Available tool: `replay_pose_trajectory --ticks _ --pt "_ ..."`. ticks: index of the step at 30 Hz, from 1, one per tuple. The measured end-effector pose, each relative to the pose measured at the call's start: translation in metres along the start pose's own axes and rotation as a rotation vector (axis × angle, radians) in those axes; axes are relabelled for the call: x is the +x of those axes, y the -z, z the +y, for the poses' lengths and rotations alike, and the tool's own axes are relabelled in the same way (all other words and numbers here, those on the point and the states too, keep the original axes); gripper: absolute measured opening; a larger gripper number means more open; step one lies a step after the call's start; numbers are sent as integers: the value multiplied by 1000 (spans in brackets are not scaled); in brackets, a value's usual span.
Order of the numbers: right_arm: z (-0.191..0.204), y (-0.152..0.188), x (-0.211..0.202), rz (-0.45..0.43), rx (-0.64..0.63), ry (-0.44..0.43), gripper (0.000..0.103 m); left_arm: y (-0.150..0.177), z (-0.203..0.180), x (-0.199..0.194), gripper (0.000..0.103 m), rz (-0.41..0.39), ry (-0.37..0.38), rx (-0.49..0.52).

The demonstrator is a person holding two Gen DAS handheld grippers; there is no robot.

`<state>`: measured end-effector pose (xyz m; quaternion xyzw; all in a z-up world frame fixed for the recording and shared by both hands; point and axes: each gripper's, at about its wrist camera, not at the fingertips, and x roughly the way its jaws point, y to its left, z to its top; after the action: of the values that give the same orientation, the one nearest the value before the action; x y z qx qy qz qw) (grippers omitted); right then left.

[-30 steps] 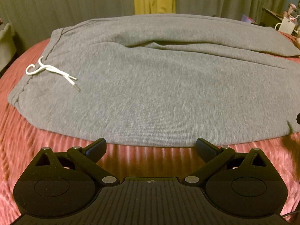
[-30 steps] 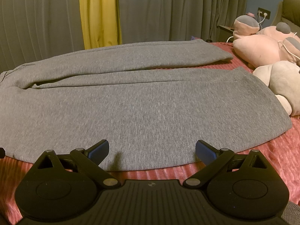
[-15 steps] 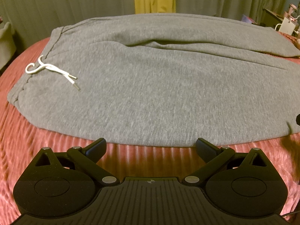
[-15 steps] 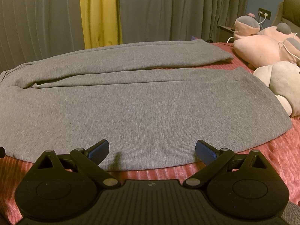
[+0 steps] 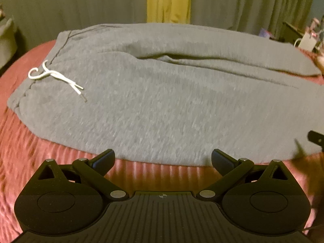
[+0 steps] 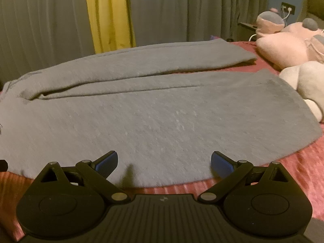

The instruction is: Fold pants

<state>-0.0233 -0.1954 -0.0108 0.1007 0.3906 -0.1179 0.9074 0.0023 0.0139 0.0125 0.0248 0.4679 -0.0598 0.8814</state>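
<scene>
Pants (image 5: 162, 105) of grey knit are laid flat across a red ribbed bedspread (image 5: 26, 158), and every place below is given relative to them. Their waistband is seen at the left in the left wrist view, where a white drawstring (image 5: 54, 77) is tied and lies on the cloth. The two legs are stretched out to the right, the far leg lying just beyond the near one, with a dark crease between them at the crotch.

The left gripper (image 5: 163, 159) is held just short of the pants' near edge, below the seat; its jaws are spread wide and nothing is held between them. The right gripper (image 6: 164, 161) is placed over the near edge of the near leg, its blue pads (image 6: 107, 162) likewise set wide apart and empty; whether the cloth is touched cannot be told.

Beyond the leg ends, at the right, pink and cream plush toys (image 6: 287, 48) are piled, the cream one close beside the near leg's hem. Behind the pants, grey curtains (image 6: 172, 10) and one yellow curtain (image 6: 109, 16) are hung.
</scene>
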Motion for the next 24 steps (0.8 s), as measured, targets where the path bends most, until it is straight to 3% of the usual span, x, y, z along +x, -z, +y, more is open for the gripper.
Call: replay_pose_trajectory --ticks 6,14,19,21,24 --pt "0 -18 42 94 -15 -7 99 -29 10 11 103 8 27 -156" --pt "-8 -22 83 147 -9 -3 99 -98 12 57 103 -65 -101 -308" --pt "-2 -25 83 178 -79 9 99 -106 34 100 103 -129 -220 -427" --pt "0 -42 85 224 -84 -18 99 -103 49 111 103 -151 -299 -468" --pt "-8 -91 92 141 -5 -73 99 -105 69 117 103 -244 -450 -478"
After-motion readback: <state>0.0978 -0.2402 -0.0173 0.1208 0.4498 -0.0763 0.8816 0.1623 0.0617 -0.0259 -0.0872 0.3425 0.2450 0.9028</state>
